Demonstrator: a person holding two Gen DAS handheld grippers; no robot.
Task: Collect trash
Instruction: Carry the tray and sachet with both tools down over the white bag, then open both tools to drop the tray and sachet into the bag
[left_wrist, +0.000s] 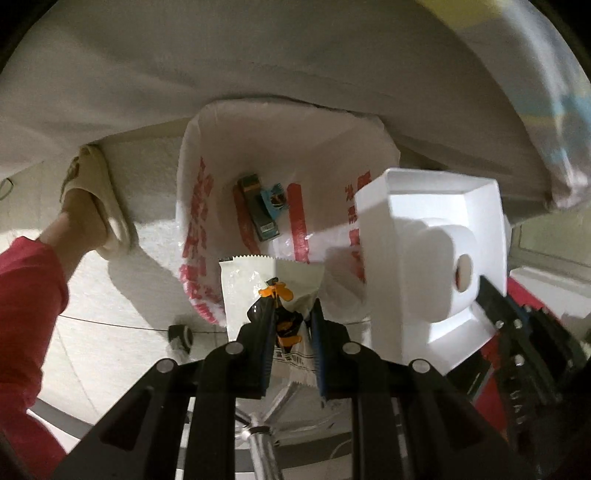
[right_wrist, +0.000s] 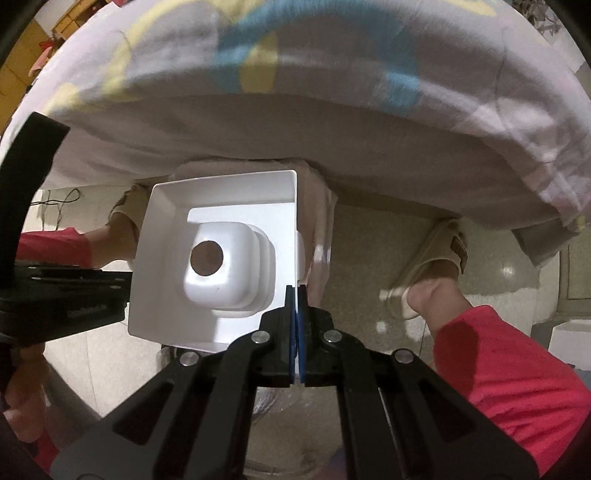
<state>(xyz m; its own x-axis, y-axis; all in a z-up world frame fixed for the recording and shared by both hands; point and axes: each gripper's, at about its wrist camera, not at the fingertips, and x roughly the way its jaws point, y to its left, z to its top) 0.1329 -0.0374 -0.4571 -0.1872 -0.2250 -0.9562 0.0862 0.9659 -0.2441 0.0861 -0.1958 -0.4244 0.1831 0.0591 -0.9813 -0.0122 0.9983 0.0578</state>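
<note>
Bin bag, white plastic with red print, gapes right below my left gripper pinching the white snack wrapper; right gripper clamps the white moulded tray alongside.

You stand on a pale tiled floor beside a bed draped in a pastel-patterned sheet.

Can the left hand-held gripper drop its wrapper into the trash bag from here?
Probably yes: the left hand-held gripper holds the wrapper over the trash bag's open mouth; the white tray sits off to the side.
</note>
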